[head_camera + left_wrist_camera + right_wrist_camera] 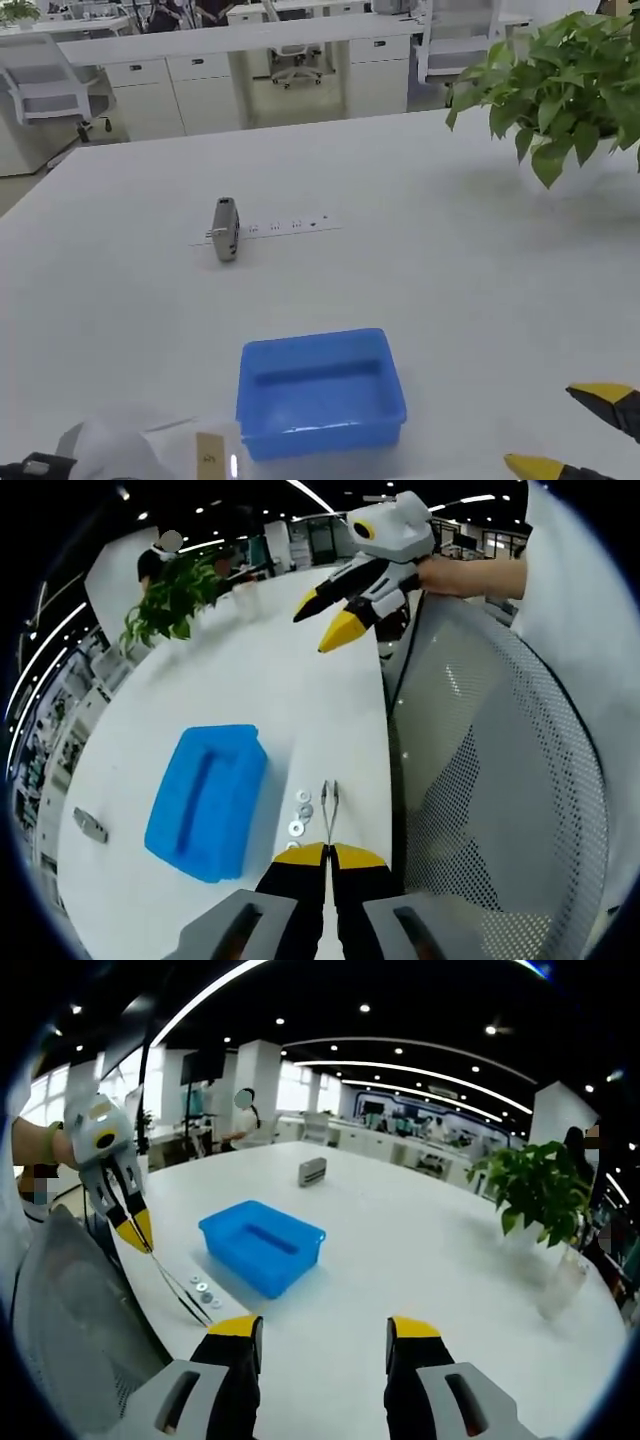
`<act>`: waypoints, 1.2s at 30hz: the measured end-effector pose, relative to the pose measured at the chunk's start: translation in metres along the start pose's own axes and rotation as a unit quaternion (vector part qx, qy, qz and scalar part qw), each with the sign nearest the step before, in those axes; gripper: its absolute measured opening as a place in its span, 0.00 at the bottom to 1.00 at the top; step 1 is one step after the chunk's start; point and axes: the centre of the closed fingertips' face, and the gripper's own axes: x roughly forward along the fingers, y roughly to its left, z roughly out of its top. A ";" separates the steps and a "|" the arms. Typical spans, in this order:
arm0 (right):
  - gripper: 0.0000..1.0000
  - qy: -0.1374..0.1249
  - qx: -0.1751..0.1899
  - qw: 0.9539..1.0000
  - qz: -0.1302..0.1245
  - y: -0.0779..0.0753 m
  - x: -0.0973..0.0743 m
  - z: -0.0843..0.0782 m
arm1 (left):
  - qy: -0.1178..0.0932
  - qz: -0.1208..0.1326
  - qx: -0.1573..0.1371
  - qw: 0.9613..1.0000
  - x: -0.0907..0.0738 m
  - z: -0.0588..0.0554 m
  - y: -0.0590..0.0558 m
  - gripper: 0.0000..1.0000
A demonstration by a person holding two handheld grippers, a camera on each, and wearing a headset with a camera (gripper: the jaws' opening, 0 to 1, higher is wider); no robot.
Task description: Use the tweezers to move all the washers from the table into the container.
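My left gripper sits at the bottom centre of its own view. Its yellow tips are pressed together on the tweezers, whose thin prongs stick out ahead over the white table. The washers lie in a small cluster just left of the tweezer tips. They are on the table between the tweezers and the blue container, close to the table's edge.

In the right gripper view, my right gripper is at the bottom of the frame with its jaws spread wide and nothing between them. The left gripper comes in at the left of that frame.

In the head view the container is at bottom centre, and the right gripper is at lower right. A grey adapter stands left of centre, and a potted plant is at upper right.
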 end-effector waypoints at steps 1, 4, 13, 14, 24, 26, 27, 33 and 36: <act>0.46 0.001 -0.001 1.000 0.002 0.001 0.000 0.000 | 0.000 -0.002 0.001 1.000 -0.002 0.002 -0.001 0.00; 0.46 0.001 -0.002 1.000 0.006 0.002 0.001 0.000 | 0.004 -0.005 0.006 1.000 -0.005 0.005 -0.005 0.00; 0.45 0.003 -0.005 1.000 0.013 0.005 0.001 -0.001 | 0.026 -0.018 0.034 0.999 -0.013 0.008 -0.016 0.00; 0.45 0.003 -0.006 1.000 0.013 0.005 0.001 -0.001 | 0.028 -0.019 0.036 0.999 -0.013 0.008 -0.017 0.00; 0.44 0.003 -0.007 1.000 0.014 0.006 0.001 0.000 | 0.058 -0.045 0.045 0.996 -0.020 0.010 -0.022 0.00; 0.44 0.003 -0.007 1.000 0.014 0.006 0.001 0.000 | 0.061 -0.051 0.045 0.996 -0.020 0.010 -0.023 0.00; 0.44 0.003 -0.007 1.000 0.013 0.005 0.001 0.000 | 0.063 -0.054 0.045 0.995 -0.020 0.011 -0.023 0.00; 0.44 0.000 -0.006 1.000 0.010 0.004 0.001 0.000 | 0.087 -0.066 0.055 0.992 -0.020 0.013 -0.024 0.00; 0.44 0.000 -0.006 1.000 0.010 0.004 0.001 0.000 | 0.092 -0.073 0.058 0.991 -0.020 0.016 -0.026 0.00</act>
